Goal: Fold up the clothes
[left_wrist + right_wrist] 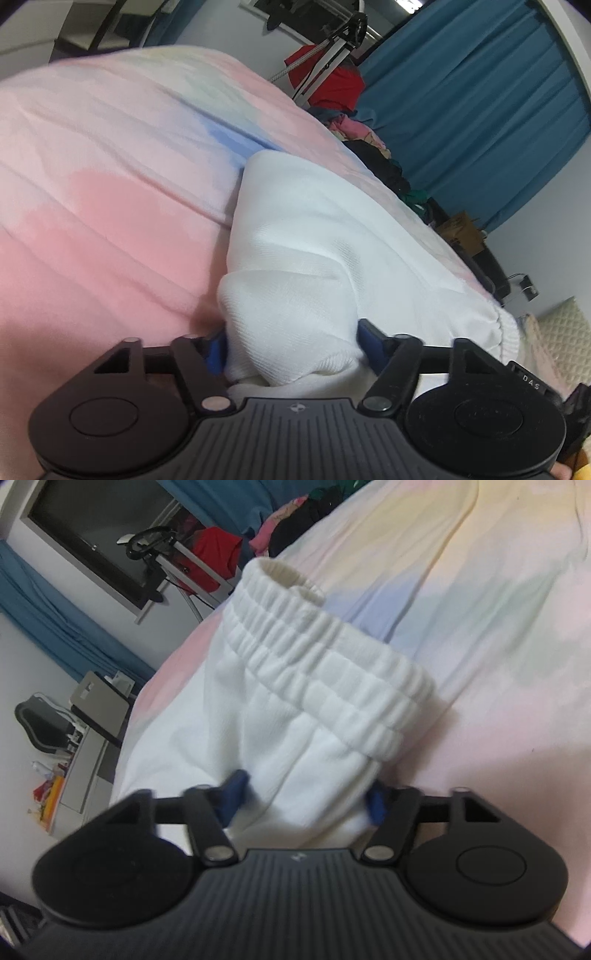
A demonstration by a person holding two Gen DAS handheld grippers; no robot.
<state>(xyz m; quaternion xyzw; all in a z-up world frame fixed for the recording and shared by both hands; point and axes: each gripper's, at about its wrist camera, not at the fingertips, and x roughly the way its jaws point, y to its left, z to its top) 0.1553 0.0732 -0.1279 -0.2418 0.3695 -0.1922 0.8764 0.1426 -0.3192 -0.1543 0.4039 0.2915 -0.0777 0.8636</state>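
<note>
I am looking at a white knit garment [314,258] bunching up across the lower centre of the left wrist view; in the right wrist view its ribbed elastic waistband [325,672] is running diagonally from upper centre toward the middle right.

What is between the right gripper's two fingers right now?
A bunch of the white garment, just below its ribbed waistband, fills the gap of the right gripper. The right wrist view shows it.

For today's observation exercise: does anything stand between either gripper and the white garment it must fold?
Nothing visible does. White garment cloth already sits bunched between the left gripper fingers, and between the right gripper fingers near the elastic waistband.
</note>
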